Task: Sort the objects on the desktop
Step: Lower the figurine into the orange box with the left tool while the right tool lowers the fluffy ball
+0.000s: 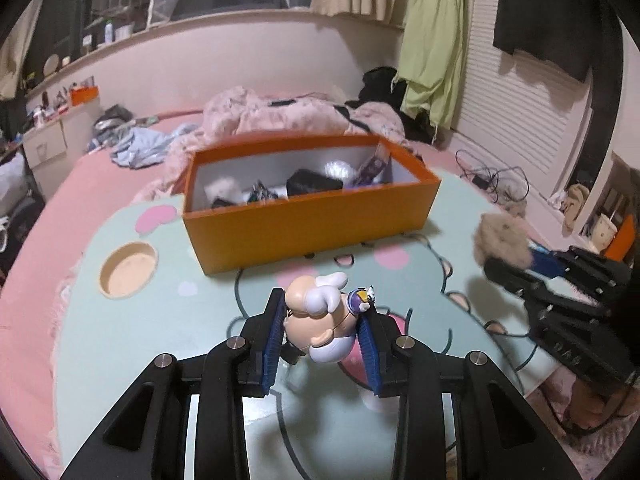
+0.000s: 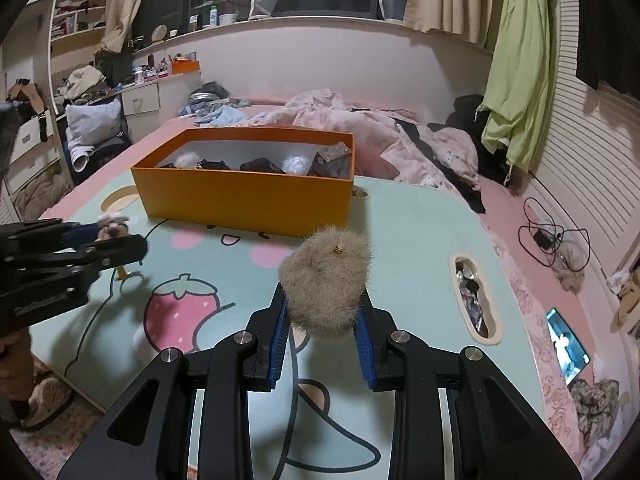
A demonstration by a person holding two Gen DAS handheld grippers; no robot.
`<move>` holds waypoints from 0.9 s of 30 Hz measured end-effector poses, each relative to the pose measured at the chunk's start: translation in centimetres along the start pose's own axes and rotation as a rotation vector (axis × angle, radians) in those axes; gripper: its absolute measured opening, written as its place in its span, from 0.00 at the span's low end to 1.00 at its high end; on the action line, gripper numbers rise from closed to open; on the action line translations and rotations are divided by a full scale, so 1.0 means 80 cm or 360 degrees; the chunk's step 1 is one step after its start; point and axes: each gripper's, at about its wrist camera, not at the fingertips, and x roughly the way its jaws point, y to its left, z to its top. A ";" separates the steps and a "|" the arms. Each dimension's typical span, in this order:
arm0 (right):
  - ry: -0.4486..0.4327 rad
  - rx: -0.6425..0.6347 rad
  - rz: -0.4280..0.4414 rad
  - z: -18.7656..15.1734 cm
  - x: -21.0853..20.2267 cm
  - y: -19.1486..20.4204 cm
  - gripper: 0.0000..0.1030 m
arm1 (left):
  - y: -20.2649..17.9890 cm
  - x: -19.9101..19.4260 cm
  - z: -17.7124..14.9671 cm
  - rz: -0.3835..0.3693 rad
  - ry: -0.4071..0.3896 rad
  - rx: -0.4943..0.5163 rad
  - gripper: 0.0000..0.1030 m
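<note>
While both pairs of tongs are gripping:
Left gripper point(image 1: 325, 322): pinching a peach-and-white plastic figurine point(image 1: 320, 316), lifted above the mint cartoon-print tabletop point(image 1: 168, 320).
Right gripper point(image 2: 323, 312): clamping a beige fluffy pompom point(image 2: 326, 280).
Right view only: an oval slot point(image 2: 476, 300) showing near the table's right edge.
Orange cardboard box point(image 2: 244, 196): sitting by the far edge.

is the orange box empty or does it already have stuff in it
Not empty: the open-topped orange box holds several dark items, a white fluffy piece and something shiny.
</note>
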 end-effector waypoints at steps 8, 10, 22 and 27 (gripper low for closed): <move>-0.0089 -0.0109 -0.0045 0.020 -0.014 0.018 0.30 | 0.000 -0.021 0.040 -0.0009 -0.0130 0.0006 0.32; -0.0110 -0.0138 -0.0051 0.027 -0.016 0.022 0.30 | -0.001 -0.023 0.055 0.0004 -0.0158 0.0023 0.32; -0.0275 -0.0235 -0.0169 0.124 0.030 0.036 0.30 | 0.019 0.040 0.170 0.0228 -0.0205 -0.0007 0.32; -0.0233 -0.0052 -0.0044 0.150 0.067 0.016 0.39 | 0.054 0.090 0.169 0.0127 -0.0016 -0.0239 0.63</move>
